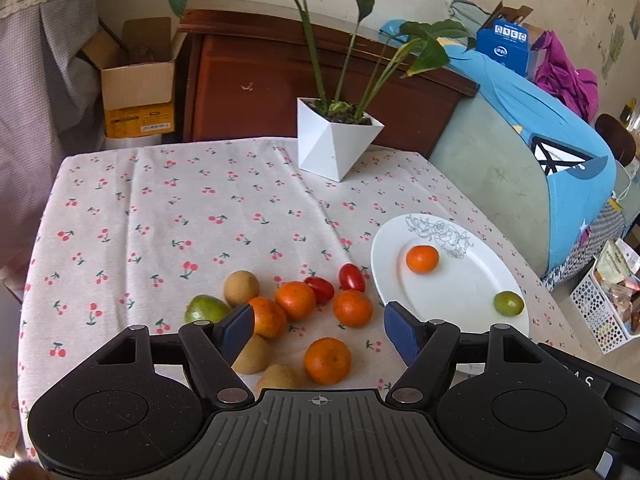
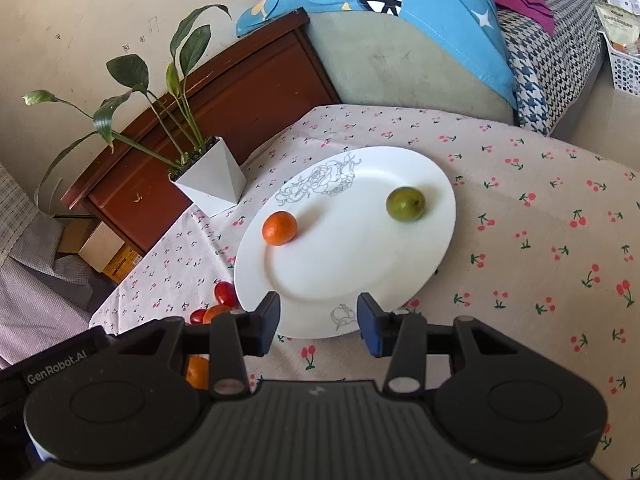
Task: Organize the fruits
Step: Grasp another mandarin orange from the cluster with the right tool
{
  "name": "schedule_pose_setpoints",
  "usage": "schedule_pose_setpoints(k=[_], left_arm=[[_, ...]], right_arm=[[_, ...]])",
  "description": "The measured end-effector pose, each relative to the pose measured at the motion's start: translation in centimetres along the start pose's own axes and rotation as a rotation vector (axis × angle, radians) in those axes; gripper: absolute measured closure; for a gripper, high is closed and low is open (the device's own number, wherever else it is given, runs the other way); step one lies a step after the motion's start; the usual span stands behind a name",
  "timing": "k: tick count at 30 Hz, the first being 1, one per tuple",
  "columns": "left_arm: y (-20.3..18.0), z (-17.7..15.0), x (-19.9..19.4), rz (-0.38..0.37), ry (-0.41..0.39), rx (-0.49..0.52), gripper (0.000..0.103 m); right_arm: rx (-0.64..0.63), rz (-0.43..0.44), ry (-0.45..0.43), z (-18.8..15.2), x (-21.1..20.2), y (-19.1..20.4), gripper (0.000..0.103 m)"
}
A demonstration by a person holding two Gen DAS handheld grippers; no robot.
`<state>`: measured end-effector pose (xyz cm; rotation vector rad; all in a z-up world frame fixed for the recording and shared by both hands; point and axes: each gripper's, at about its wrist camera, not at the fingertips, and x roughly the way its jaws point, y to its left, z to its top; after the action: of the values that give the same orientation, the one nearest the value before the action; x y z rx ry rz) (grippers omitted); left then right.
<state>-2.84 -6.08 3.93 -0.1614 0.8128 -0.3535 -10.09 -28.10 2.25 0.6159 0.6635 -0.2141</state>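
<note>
Left claw (image 1: 319,326), spread and empty, hangs right over the loose fruit pile (image 1: 296,312) on the worktop, nearer it than the spread, empty right claw (image 2: 319,322) at the plate (image 2: 360,256) rim.

A plate (image 1: 448,292) lay toward the table's (image 1: 160,220) right edge, with one tangerine (image 1: 422,258) on its far-left part and a round fruit (image 1: 508,303) on its near-right rim. Left of the plate, near the front edge, a cluster of fruits (image 1: 296,312) lay on the cloth. A potted plant (image 1: 336,140) stood at the back edge.
</note>
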Motion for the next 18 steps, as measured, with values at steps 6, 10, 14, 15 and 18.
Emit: schedule_pose_setpoints(k=[6, 10, 14, 15, 18], left_arm=[[2.7, -0.1, -1.3, 0.05, -0.013, -0.038, 0.031], [4.0, -0.4, -1.8, 0.084, -0.014, -0.051, 0.031], [4.7, -1.2, -2.5, 0.121, -0.014, -0.038, 0.031], [4.9, -1.4, -2.6, 0.128, -0.013, -0.034, 0.031], [5.1, -1.9, -2.7, 0.134, 0.002, -0.017, 0.031]], right_arm=[[-0.049, 0.04, 0.033, -1.0, 0.1, 1.1, 0.059], [-0.089, 0.074, 0.058, -2.0, 0.3, 2.1, 0.059], [-0.111, 0.123, 0.075, -2.9, 0.8, 3.1, 0.059], [-0.117, 0.133, 0.078, -3.1, 0.9, 3.4, 0.059], [-0.135, 0.159, 0.086, -3.6, 1.5, 4.1, 0.059]])
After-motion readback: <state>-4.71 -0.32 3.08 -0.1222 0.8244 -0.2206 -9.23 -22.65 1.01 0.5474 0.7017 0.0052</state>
